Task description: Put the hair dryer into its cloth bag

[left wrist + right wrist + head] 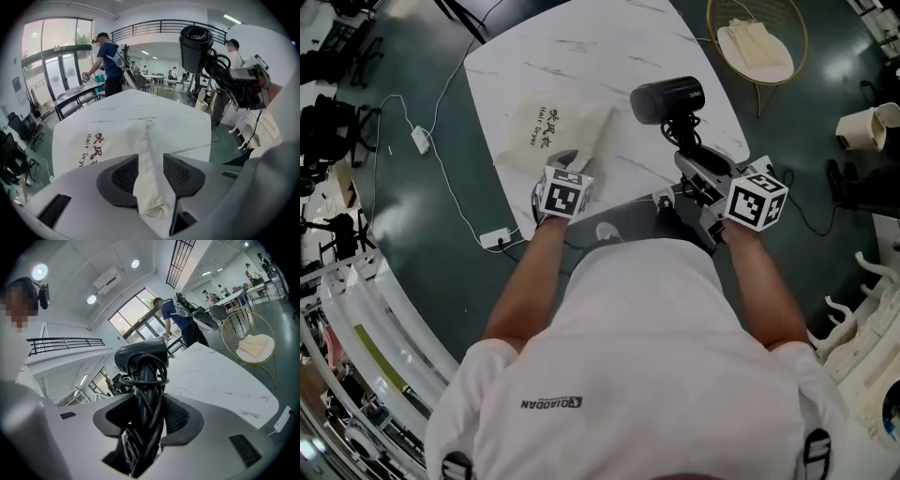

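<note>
One dryer (667,99) is held up over the right side of the tabletop (581,56) — the right gripper (148,414) pinches its cord-wrapped handle between its fingers. Left of it the bag (546,131) lies on the tabletop; the fingers of the left gripper (150,173) stand spread — a raised fold of the bag between them.

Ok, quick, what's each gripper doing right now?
Left gripper: open, cloth bag edge between its jaws.
Right gripper: closed on the hair dryer.
</note>
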Demonstrator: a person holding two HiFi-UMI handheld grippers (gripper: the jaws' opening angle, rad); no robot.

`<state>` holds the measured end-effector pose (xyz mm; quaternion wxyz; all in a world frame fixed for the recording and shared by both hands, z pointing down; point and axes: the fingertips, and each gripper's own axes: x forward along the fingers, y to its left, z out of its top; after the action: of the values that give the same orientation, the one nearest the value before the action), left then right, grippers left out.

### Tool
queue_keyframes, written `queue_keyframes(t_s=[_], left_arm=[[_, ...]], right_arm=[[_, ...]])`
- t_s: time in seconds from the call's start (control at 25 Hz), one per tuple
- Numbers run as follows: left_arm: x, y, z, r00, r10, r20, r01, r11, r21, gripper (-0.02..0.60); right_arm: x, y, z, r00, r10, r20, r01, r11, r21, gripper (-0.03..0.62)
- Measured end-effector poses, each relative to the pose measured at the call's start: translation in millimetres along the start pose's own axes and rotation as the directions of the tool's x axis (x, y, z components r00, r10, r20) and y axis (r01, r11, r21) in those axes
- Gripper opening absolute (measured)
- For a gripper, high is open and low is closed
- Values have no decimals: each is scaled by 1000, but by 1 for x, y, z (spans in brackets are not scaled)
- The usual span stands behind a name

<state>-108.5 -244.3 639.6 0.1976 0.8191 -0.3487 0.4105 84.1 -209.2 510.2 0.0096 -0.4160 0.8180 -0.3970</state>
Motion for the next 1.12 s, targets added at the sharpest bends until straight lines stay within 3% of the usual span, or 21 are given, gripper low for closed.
queue_keyframes(t_s=[0.12,0.28,0.52,0.72,0.96,1.12], left_arm=[[17,6,-11,996,73,-52,-68,993,94,209],[24,4,-19,983,158,-90,-129,955,267,247],[42,4,-30,964,226,-141,-161,915,369,282],[45,11,-31,959,240,-148,-176,920,351,282],[36,11,-26,969,210,-131,-168,947,273,127],[26,16,-19,975,187,-120,-158,962,221,86]], right_arm=[[-1,-4,-11,1000,-10,0,10,1000,-7,206],[-10,-2,-24,1000,-27,6,27,1000,10,206],[-15,-7,-35,999,-42,10,41,999,36,206],[-15,-16,-42,999,-53,6,53,997,50,206],[-12,-22,-47,998,-50,-27,51,998,37,206],[-5,-22,-44,998,-41,-49,42,999,18,206]])
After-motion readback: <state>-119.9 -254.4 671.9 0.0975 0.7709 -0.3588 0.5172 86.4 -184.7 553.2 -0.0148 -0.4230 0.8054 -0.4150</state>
